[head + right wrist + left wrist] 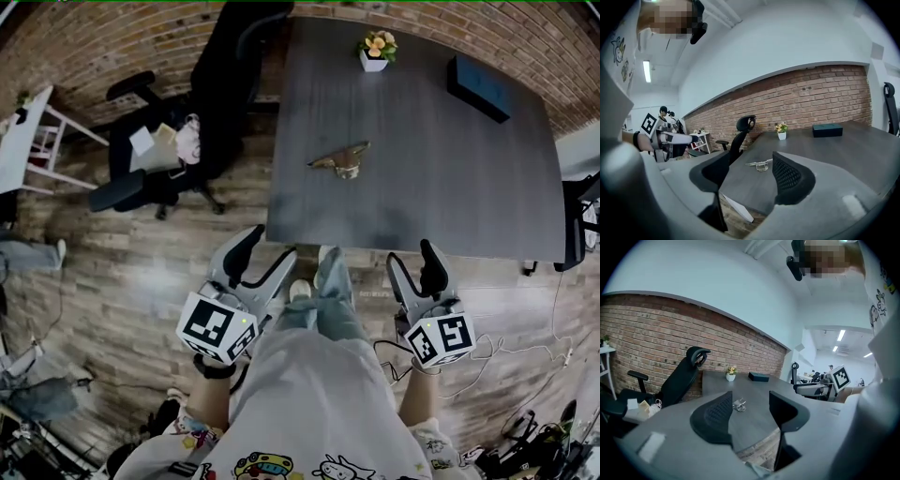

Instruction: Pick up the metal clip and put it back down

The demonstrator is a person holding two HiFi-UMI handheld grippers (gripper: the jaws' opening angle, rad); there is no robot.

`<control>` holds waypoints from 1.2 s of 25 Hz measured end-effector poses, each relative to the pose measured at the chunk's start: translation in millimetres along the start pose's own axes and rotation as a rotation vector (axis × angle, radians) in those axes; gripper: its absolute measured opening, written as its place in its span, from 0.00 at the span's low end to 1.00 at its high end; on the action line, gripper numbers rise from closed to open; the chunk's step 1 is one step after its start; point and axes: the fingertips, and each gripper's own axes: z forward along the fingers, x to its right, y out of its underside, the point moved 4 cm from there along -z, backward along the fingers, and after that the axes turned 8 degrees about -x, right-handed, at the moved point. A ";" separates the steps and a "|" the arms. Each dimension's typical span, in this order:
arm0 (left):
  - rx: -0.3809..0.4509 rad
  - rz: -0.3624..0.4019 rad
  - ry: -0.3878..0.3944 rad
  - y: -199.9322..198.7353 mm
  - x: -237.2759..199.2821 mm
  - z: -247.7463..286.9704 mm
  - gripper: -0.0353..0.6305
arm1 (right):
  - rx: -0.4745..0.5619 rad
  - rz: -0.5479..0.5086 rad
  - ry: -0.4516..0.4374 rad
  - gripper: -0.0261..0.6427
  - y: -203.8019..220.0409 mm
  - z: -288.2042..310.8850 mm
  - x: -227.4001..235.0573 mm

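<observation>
On the dark table [422, 169], near its middle, the metal clip [341, 160] is lying flat and alone, well apart from the small flower pot [375, 52] and the dark box [478, 87] at the far side. Nothing is touching it. The left gripper [267, 251] and the right gripper [412, 258] are hanging in front of the near edge of the table, above the person's legs, and both are pointing toward the clip. The jaws of each one are standing wide apart with nothing between the pads, only the far clip showing through the gap. The picking up is probably not yet begun. To do it well, one gripper is needing to go forward over the edge, come low to the surface, and place its pads at both sides of the clip's thicker part before closing, because such a thin, flat thing is likely sliding away if one pad is pushing it first.
</observation>
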 end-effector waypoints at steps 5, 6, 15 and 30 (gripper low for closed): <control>0.021 0.000 -0.028 -23.1 -15.4 33.1 0.43 | -0.004 -0.029 -0.050 0.47 -18.2 33.4 24.9; 0.031 0.003 -0.033 -31.0 -18.2 40.1 0.43 | -0.003 -0.035 -0.060 0.47 -23.6 40.4 30.7; 0.098 0.027 -0.087 -92.8 -34.4 93.2 0.44 | 0.027 -0.089 -0.145 0.47 -79.3 94.7 79.6; 0.084 -0.004 -0.120 -102.7 -55.5 108.7 0.44 | -0.003 -0.078 -0.195 0.47 -90.8 127.1 87.7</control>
